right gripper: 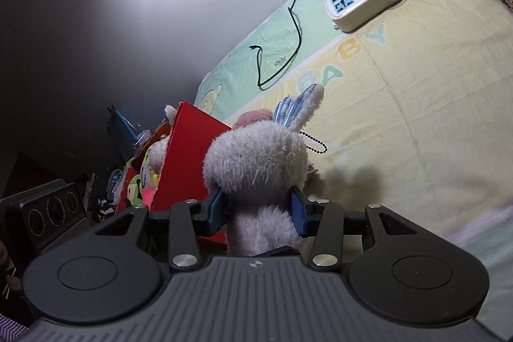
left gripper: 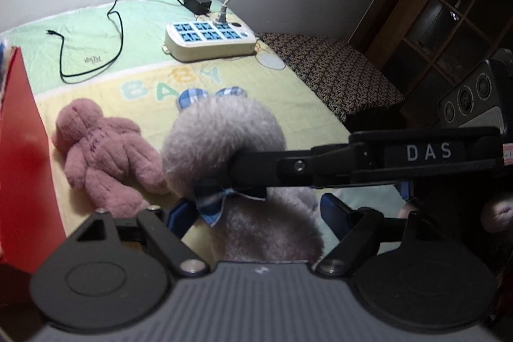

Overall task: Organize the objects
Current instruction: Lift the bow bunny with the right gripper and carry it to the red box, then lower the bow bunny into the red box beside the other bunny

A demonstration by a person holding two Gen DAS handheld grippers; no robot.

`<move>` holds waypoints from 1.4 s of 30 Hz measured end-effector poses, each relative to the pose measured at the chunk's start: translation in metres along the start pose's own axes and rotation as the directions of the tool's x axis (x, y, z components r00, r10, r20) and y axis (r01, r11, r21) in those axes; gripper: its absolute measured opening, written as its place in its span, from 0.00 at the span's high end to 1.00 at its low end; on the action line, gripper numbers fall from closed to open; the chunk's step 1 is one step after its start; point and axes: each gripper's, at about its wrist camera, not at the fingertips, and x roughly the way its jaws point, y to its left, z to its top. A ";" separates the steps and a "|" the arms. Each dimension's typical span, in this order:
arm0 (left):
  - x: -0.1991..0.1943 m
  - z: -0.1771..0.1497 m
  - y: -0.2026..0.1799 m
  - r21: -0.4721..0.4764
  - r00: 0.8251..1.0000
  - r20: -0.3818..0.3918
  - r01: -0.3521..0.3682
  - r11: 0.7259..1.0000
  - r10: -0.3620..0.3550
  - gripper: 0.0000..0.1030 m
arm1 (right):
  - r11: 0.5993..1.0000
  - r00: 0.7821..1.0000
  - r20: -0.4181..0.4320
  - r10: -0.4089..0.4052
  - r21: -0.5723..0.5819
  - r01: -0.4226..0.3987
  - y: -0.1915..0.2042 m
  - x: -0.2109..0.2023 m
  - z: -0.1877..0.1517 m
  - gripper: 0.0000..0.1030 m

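The right tongs [right gripper: 258,212] pinch a fluffy grey-white plush bunny with blue striped ears [right gripper: 256,162], held above the bed's yellow-green quilt [right gripper: 400,117] beside a red cardboard box [right gripper: 186,156]. The left tongs [left gripper: 256,210] are spread around it. A pink plush bear [left gripper: 102,156] lies near the box.

Two black handheld grippers showing blue finger pads

The right gripper [right gripper: 258,212] is showing silver screws and a ribbed grey body; the left gripper [left gripper: 259,213] is matching it; a white "DAS" label [left gripper: 428,152] is showing.
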 end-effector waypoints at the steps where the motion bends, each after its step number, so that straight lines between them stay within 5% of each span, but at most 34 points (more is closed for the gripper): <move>1: -0.010 0.001 0.002 0.001 1.000 0.018 0.000 1.000 0.000 0.20 | 1.000 1.000 0.012 0.007 -0.009 -0.007 0.007 0.000 -0.001 0.55; 23: -0.158 -0.021 0.067 -0.039 0.952 0.283 -0.111 0.993 0.118 0.20 | 0.960 0.981 0.087 0.176 -0.237 -0.151 0.146 0.045 -0.025 0.55; 34: -0.182 -0.020 0.099 -0.028 0.933 0.315 -0.171 0.985 0.171 0.19 | 0.942 0.977 0.084 0.197 -0.292 -0.165 0.179 0.081 -0.025 0.55; 42: -0.168 -0.019 0.122 -0.031 0.942 0.286 -0.174 0.984 0.176 0.19 | 0.948 0.984 0.089 0.153 -0.294 -0.121 0.179 0.107 -0.026 0.55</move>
